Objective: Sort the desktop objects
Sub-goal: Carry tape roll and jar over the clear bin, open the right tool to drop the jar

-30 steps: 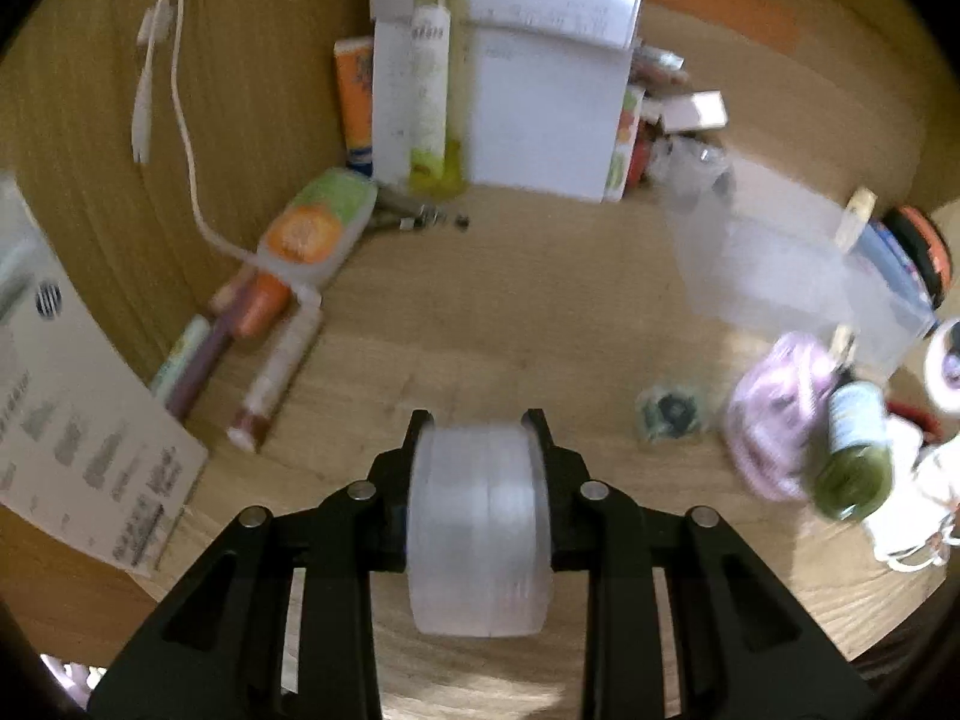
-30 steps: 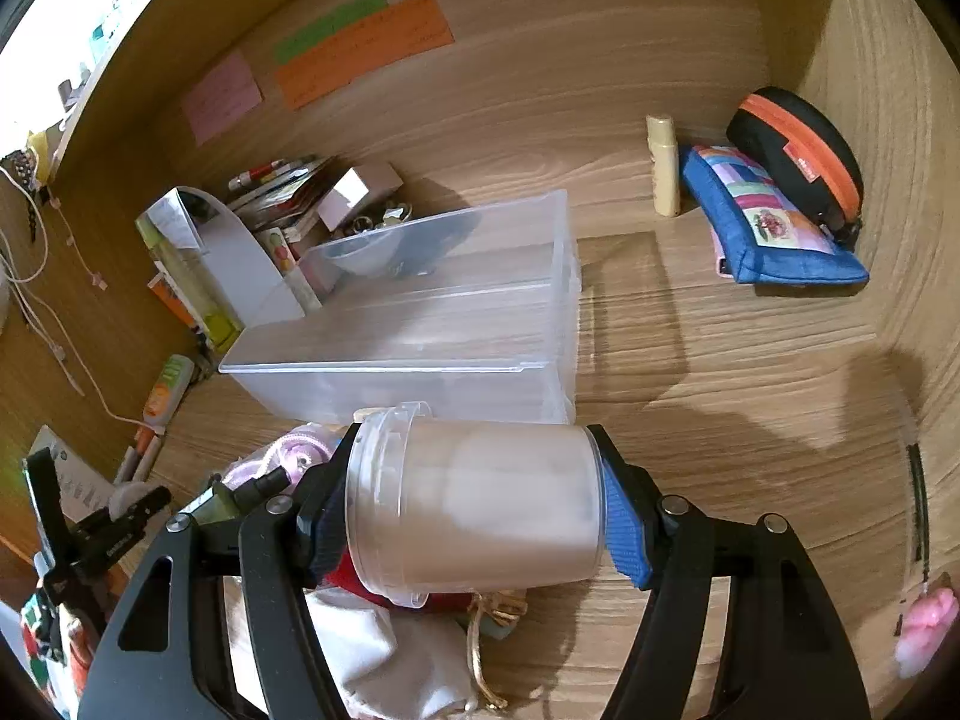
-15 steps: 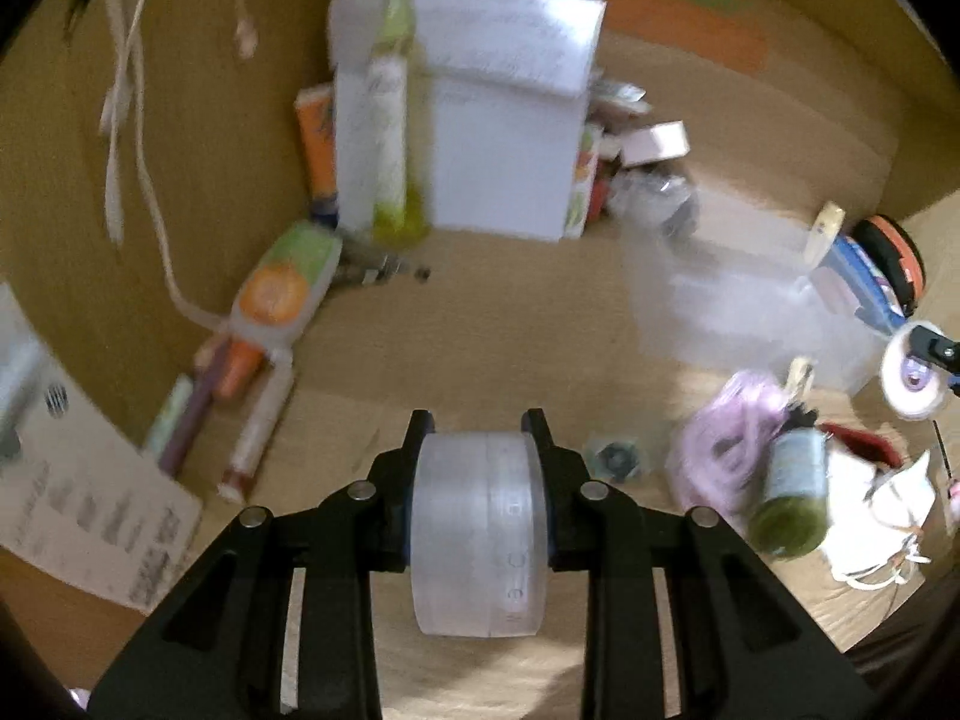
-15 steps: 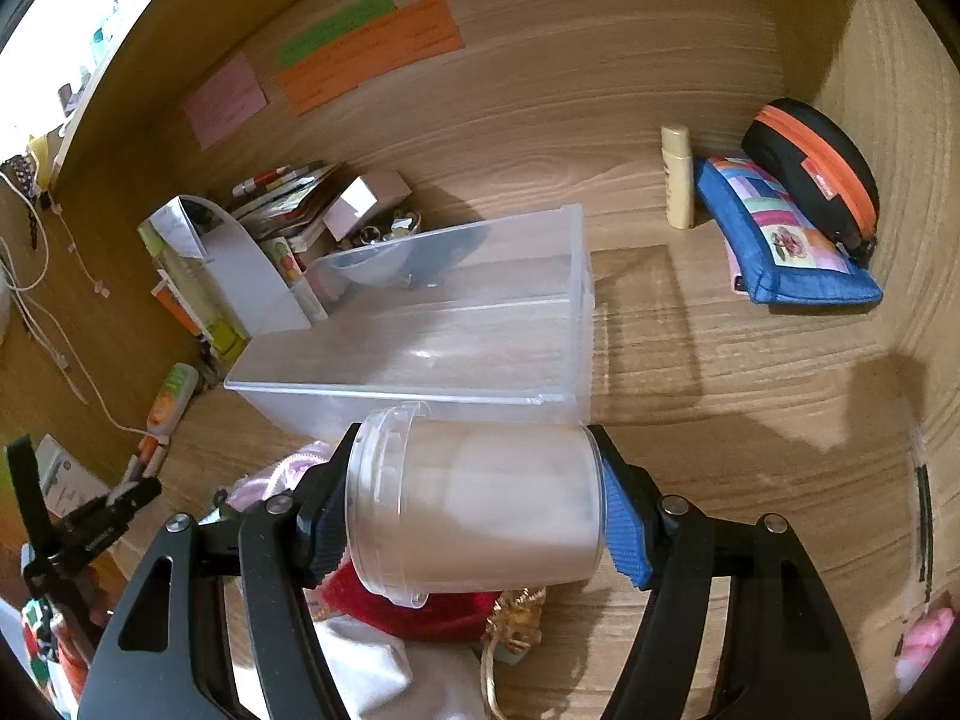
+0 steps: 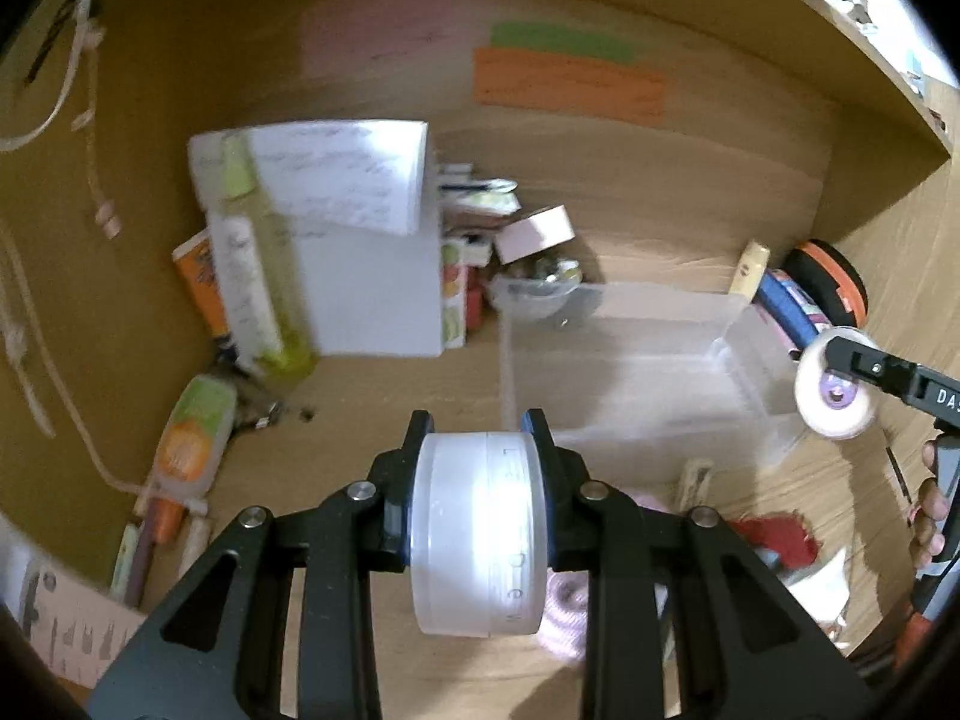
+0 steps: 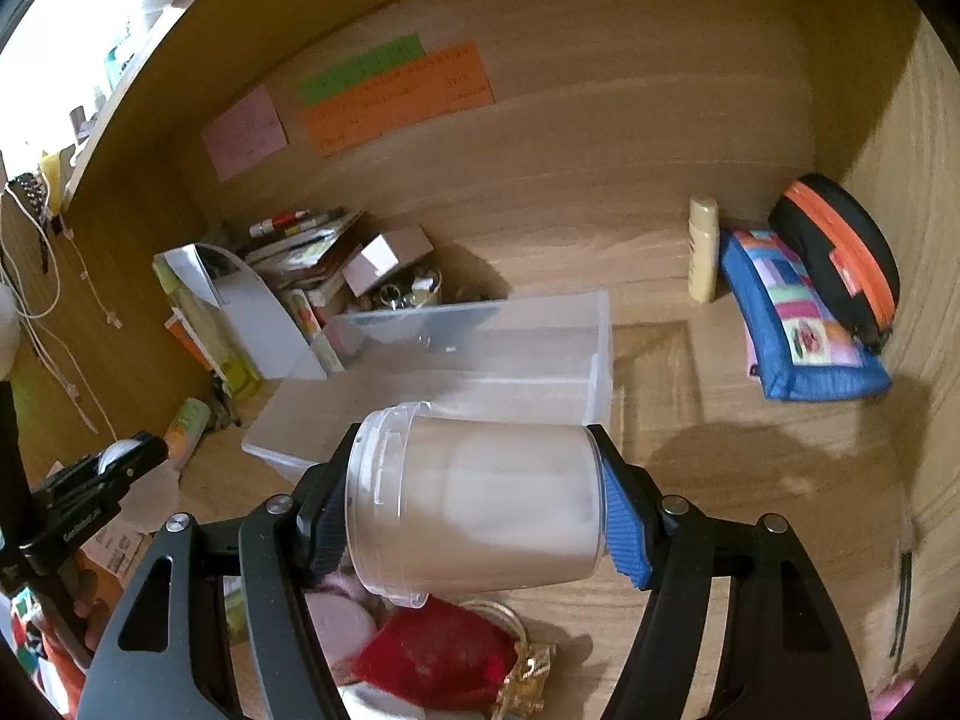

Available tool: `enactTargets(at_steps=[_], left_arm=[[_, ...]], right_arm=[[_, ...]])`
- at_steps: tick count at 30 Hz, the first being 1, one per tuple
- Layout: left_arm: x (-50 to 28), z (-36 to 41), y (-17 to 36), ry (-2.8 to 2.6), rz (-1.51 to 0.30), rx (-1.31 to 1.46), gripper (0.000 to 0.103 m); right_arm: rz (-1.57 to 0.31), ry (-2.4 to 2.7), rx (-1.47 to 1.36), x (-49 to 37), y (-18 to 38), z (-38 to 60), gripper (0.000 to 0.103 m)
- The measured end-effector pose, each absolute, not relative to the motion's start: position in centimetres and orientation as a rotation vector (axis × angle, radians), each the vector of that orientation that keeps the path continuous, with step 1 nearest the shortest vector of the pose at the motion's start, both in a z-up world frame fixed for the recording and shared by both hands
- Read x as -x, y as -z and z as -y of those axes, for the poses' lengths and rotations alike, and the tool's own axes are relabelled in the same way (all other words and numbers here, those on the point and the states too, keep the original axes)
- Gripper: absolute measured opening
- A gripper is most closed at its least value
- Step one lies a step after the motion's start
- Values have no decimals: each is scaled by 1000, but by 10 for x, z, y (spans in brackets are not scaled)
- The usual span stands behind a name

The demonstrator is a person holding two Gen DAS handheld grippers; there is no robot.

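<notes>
Left wrist view: the left gripper (image 5: 480, 525) is clamping its jaws on a frosted lid (image 5: 480, 534), above the desk (image 5: 372, 408).
Right wrist view: the right gripper (image 6: 474, 498) is gripping the white jar (image 6: 474, 495) sideways, jaws closed on it.
Clear bin (image 6: 480, 354): it is looking empty, though the picture is blurred there.
Progress: sorting is only beginning, I think.
Left to do: the red pouch (image 6: 438, 654), tubes (image 5: 192, 438) and cases (image 6: 798, 312) are lying loose.
</notes>
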State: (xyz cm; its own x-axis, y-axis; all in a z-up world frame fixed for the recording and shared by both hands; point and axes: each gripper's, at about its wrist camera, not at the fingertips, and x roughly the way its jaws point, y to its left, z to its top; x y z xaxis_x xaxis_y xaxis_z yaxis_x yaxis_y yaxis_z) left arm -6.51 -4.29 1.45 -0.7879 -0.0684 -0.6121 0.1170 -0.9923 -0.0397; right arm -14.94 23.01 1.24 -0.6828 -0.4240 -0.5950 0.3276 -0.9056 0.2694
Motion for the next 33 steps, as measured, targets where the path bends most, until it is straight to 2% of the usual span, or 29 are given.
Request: enactTargets(at_steps=[16, 26, 33], left_arm=[[158, 12, -21, 2931, -69, -1098, 29], [211, -3, 12, 2883, 6, -1311, 29], [233, -9, 31, 2837, 24, -1416, 29]], right_arm=[[120, 2523, -965, 200, -10, -212, 66], [30, 2465, -1041, 238, 12, -187, 66], [65, 2423, -1085, 249, 29, -184, 66]])
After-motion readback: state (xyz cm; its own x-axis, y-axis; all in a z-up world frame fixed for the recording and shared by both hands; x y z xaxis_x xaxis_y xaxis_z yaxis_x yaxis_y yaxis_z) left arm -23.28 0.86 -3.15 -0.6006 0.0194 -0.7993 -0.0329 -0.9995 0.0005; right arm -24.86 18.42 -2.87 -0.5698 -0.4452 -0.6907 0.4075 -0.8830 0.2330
